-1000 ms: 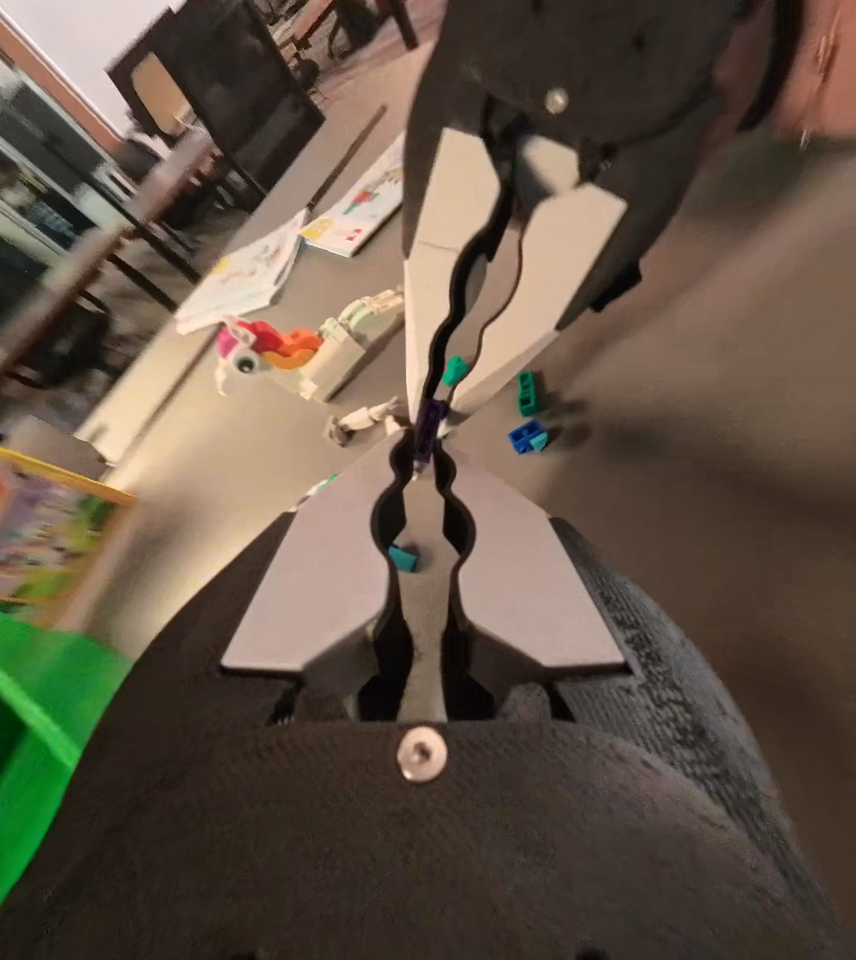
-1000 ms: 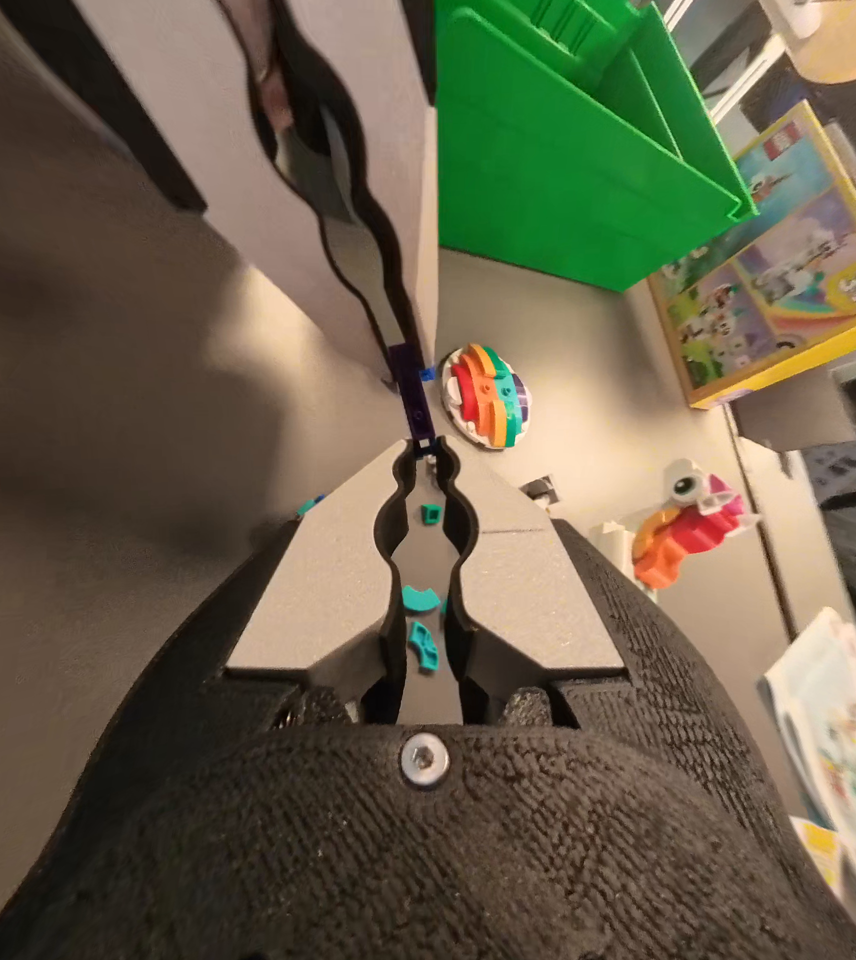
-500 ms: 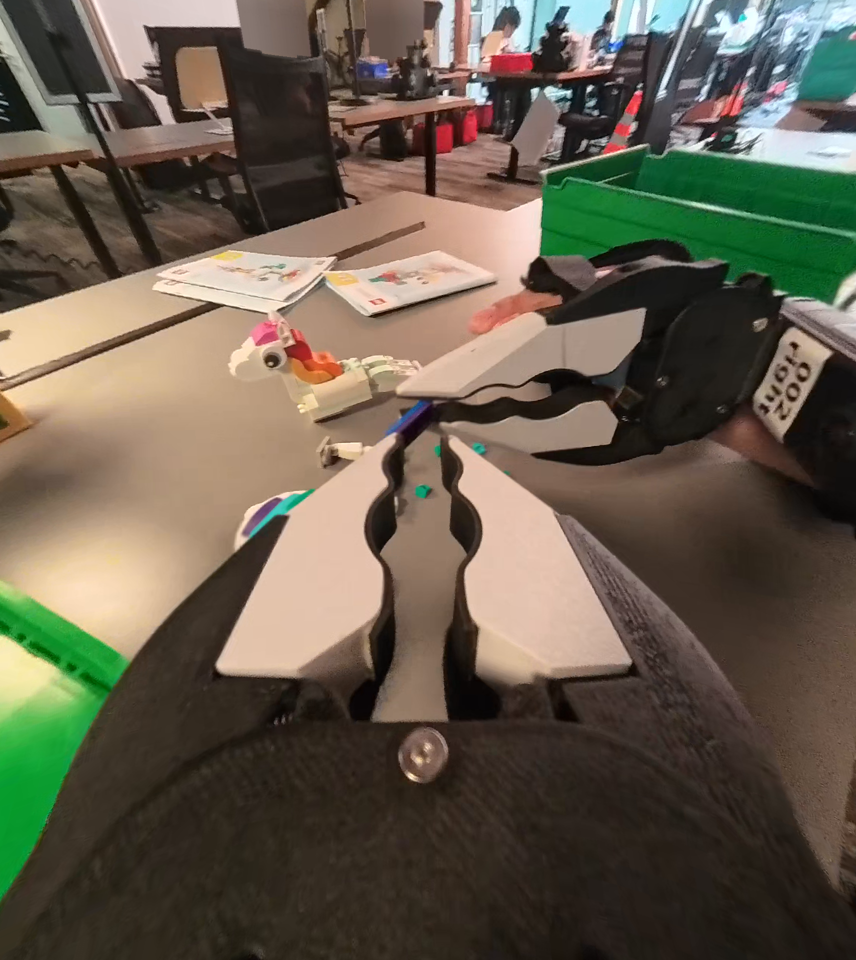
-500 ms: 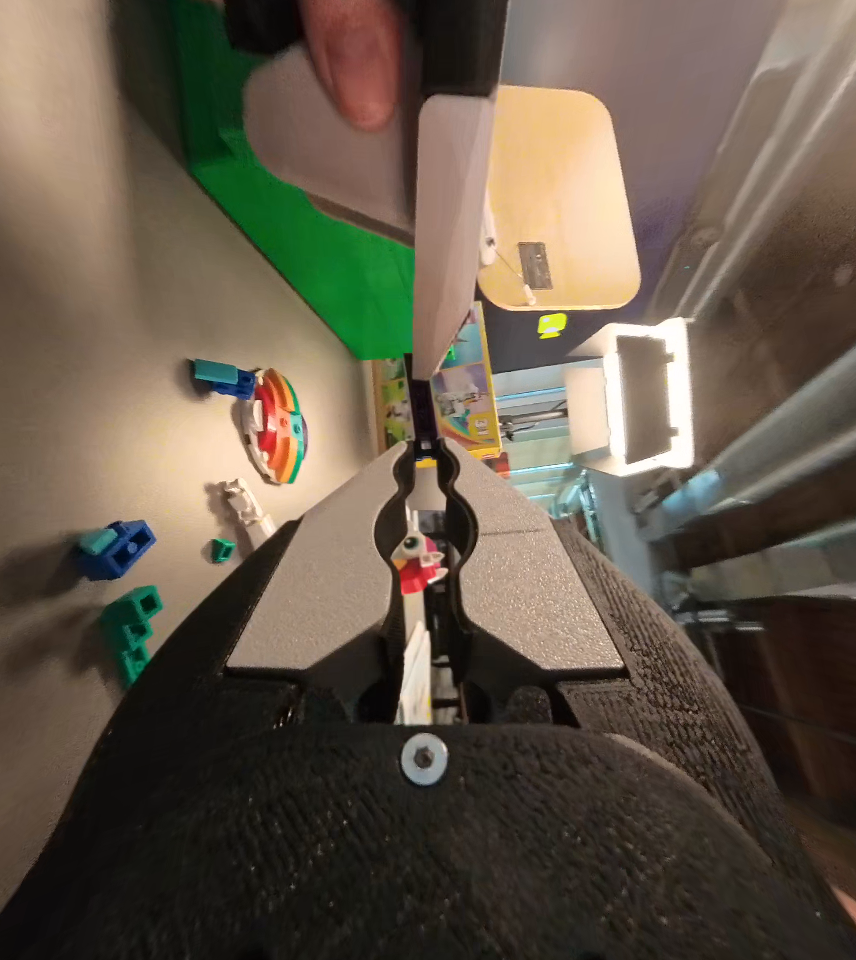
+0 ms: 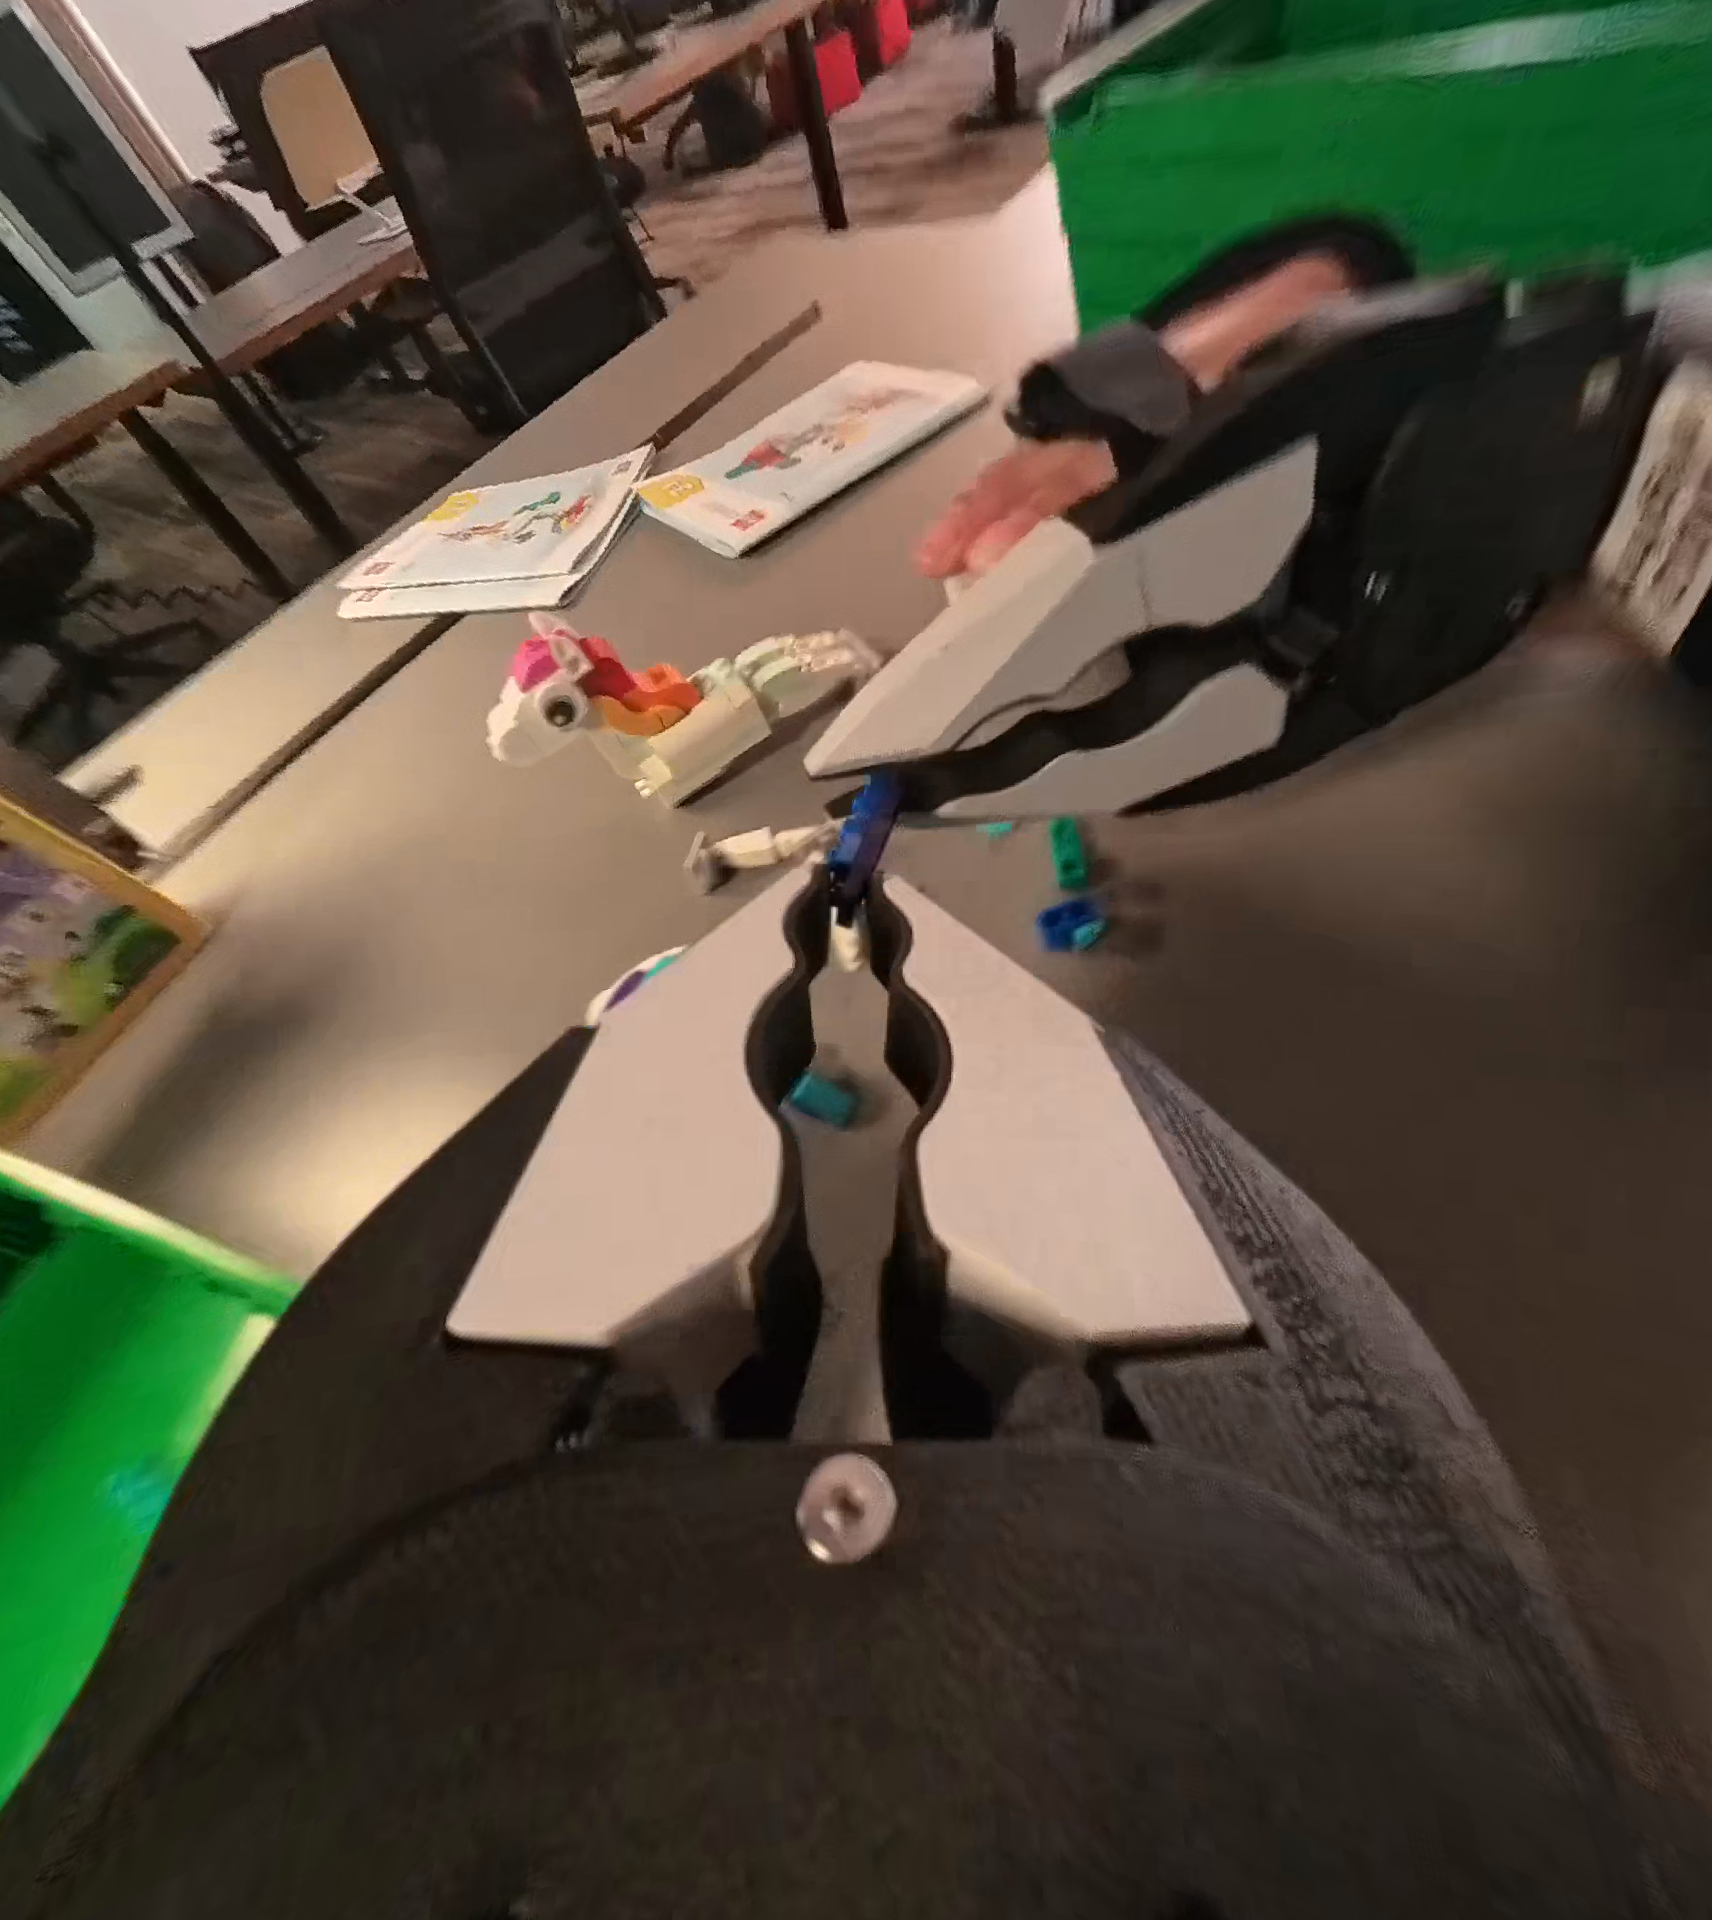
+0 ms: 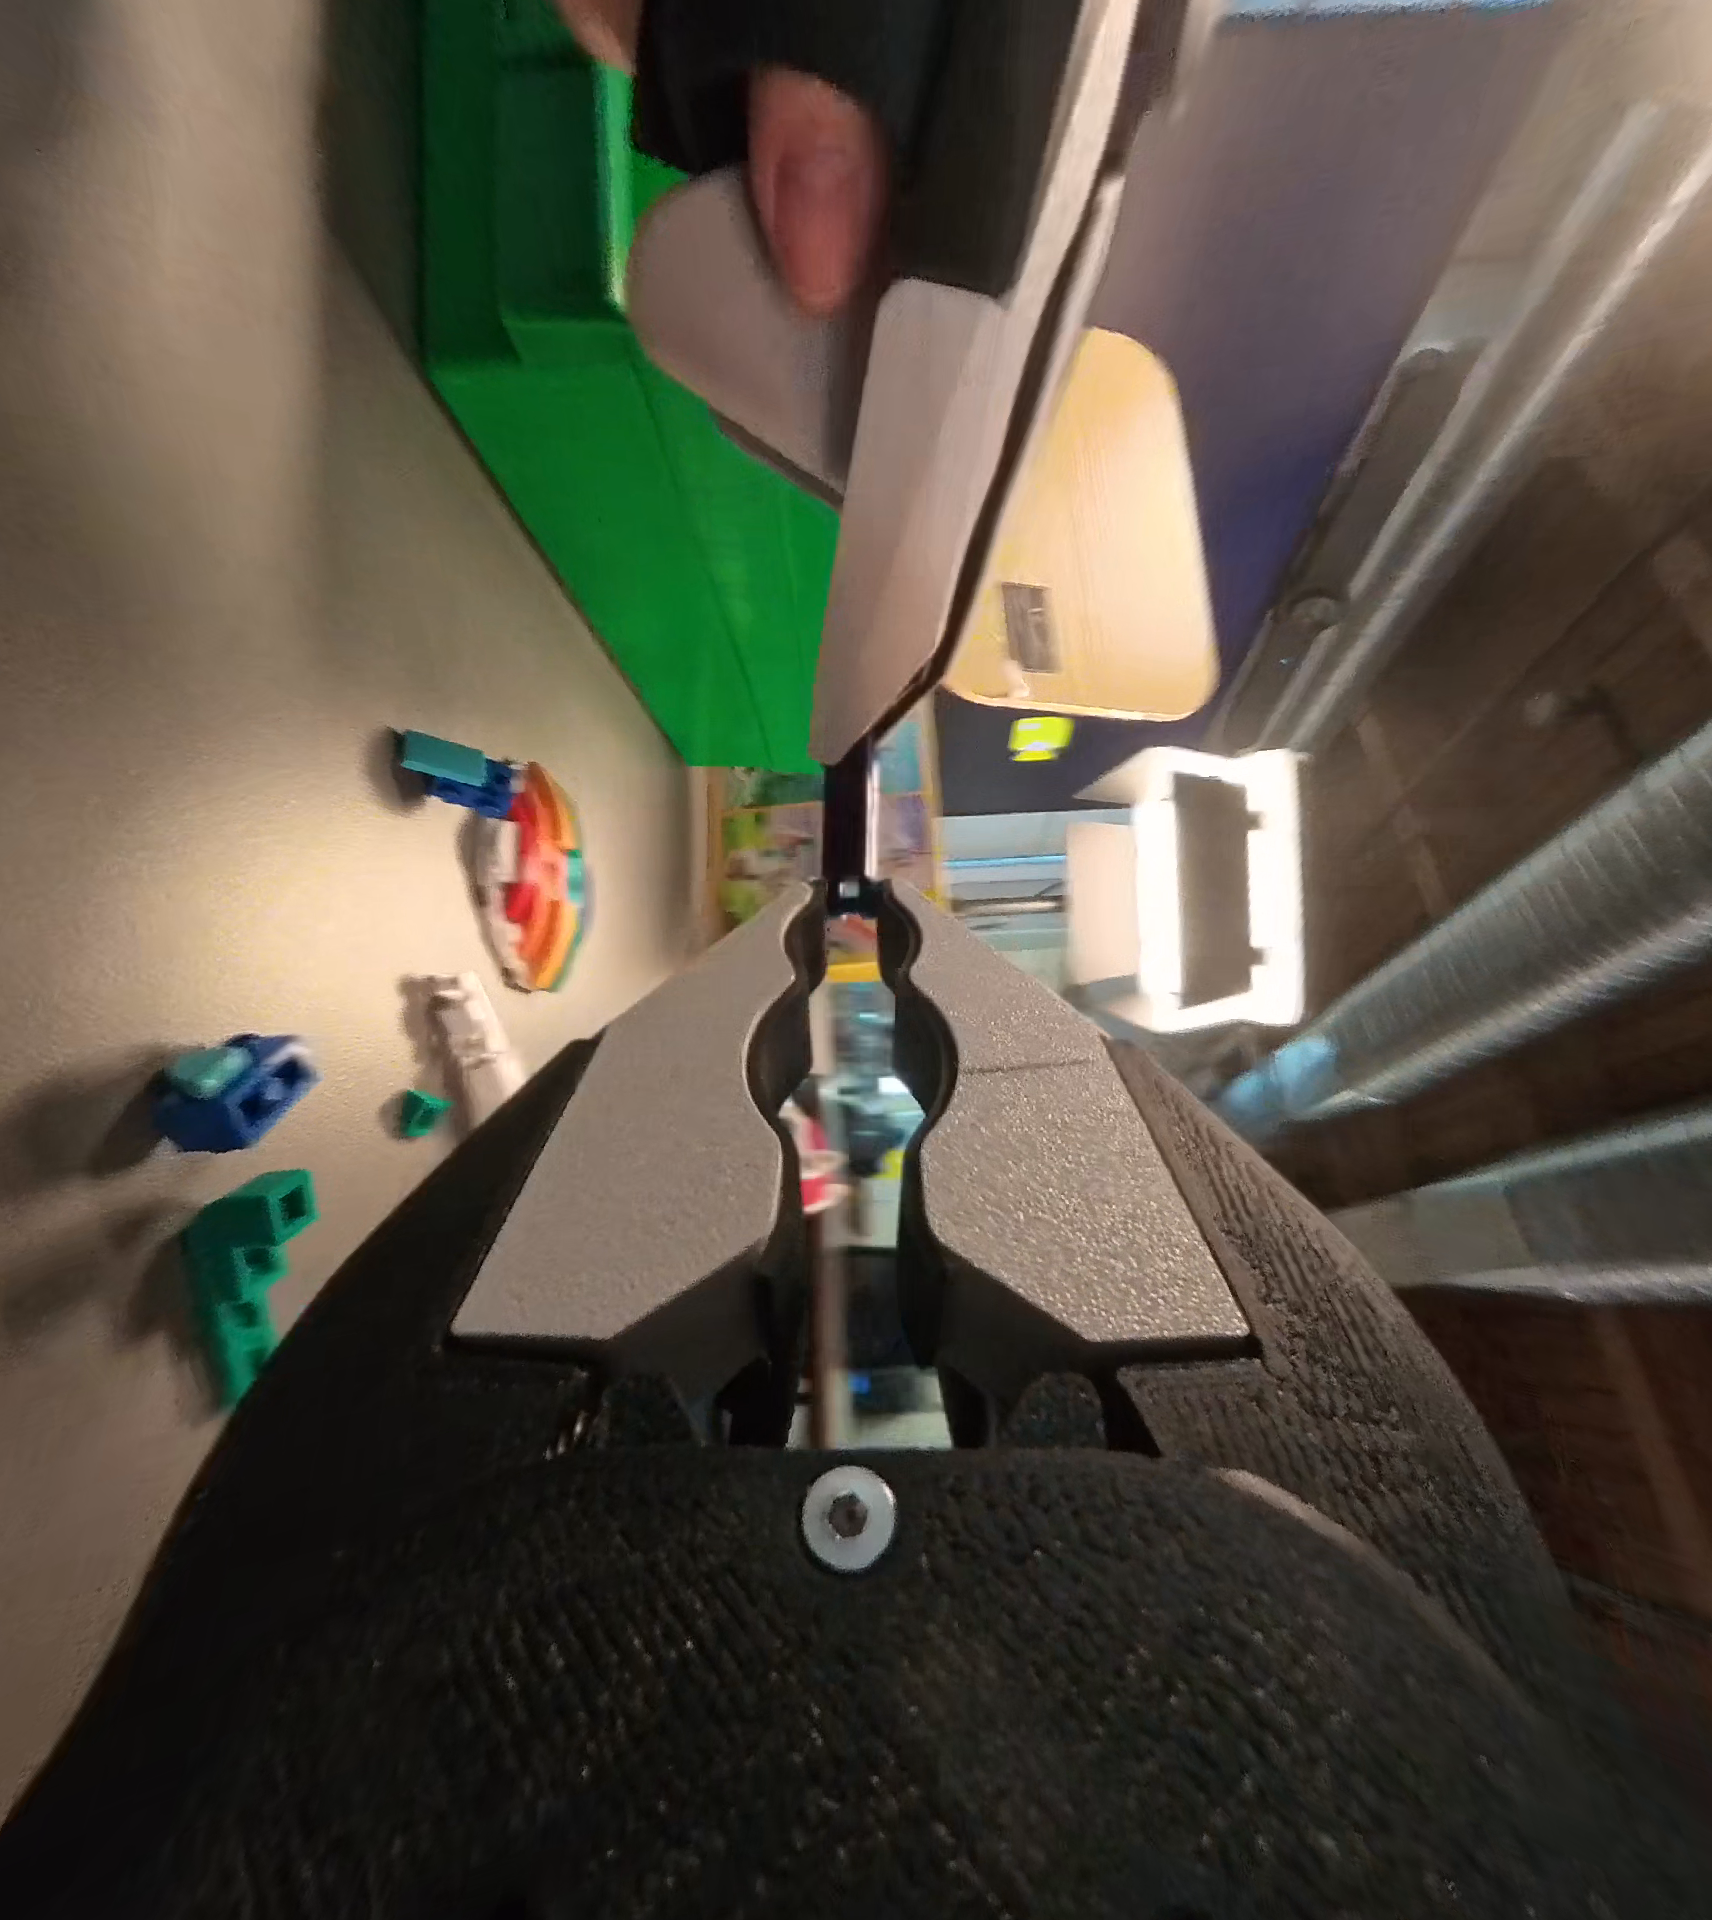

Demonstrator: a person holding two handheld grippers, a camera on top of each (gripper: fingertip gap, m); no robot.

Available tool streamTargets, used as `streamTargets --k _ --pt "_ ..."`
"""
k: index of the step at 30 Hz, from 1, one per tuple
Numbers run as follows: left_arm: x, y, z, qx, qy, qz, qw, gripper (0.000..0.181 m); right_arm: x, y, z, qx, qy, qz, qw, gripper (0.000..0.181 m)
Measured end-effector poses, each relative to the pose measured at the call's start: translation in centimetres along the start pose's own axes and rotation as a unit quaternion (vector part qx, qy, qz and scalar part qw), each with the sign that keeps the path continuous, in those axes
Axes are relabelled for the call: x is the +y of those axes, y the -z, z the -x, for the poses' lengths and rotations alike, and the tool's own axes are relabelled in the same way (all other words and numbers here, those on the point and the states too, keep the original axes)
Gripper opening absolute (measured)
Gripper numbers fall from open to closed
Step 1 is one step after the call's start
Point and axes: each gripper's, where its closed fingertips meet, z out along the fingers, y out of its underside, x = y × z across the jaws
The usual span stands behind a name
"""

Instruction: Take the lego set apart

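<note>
Both grippers hold one thin dark blue-purple lego strip (image 5: 860, 836) by its two ends, above the grey table. My left gripper (image 5: 847, 896) is shut on its near end. My right gripper (image 5: 857, 788) comes in from the right and is shut on the far end. In the right wrist view the right gripper (image 6: 847, 896) clamps the strip (image 6: 847, 821) and the left gripper (image 6: 836, 750) meets it from above. The white unicorn model (image 5: 644, 712) lies on the table behind. A rainbow disc (image 6: 540, 873) lies on the table.
Loose pieces lie on the table: a blue brick (image 6: 228, 1091), a teal-green piece (image 6: 244, 1278), a white piece (image 6: 462, 1029), a teal-and-blue piece (image 6: 452, 774). Green bins stand at the near left (image 5: 21, 1351) and far right (image 5: 1454, 135). Booklets (image 5: 509, 535) and the set's box (image 5: 10, 935) lie at the left. Both grippers' tips are close together, under 4 cm apart. The teal-and-blue piece (image 6: 452, 774) is about equally far from each gripper, around 9 cm.
Both grippers have kept their hold on the strip while turning together. The left wrist view has tilted and come closer to the table; the right one has shifted little in the last half second.
</note>
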Motion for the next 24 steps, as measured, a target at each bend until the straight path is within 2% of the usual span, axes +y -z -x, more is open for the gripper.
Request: streamTargets --k 4,10,15,24 --pt "1.7 -0.1 0.2 -0.032 -0.155 0.072 0.985 0.006 0.4 -0.1 1.9 -0.084 -0.087 0.008 0.993 0.032" --pt "3.3 -0.6 -1.0 -0.014 -0.300 0.120 0.946 0.006 -0.4 0.4 4.9 -0.182 -0.101 0.006 0.978 0.005" --pt "4.1 -0.7 -1.1 -0.007 -0.329 0.134 0.935 0.006 -0.9 0.5 5.7 -0.215 -0.118 0.001 0.969 0.007" --pt "4.5 -0.6 -1.3 0.019 -0.302 0.140 0.943 0.006 -0.8 0.0 6.1 -0.221 -0.124 0.028 0.967 0.002"
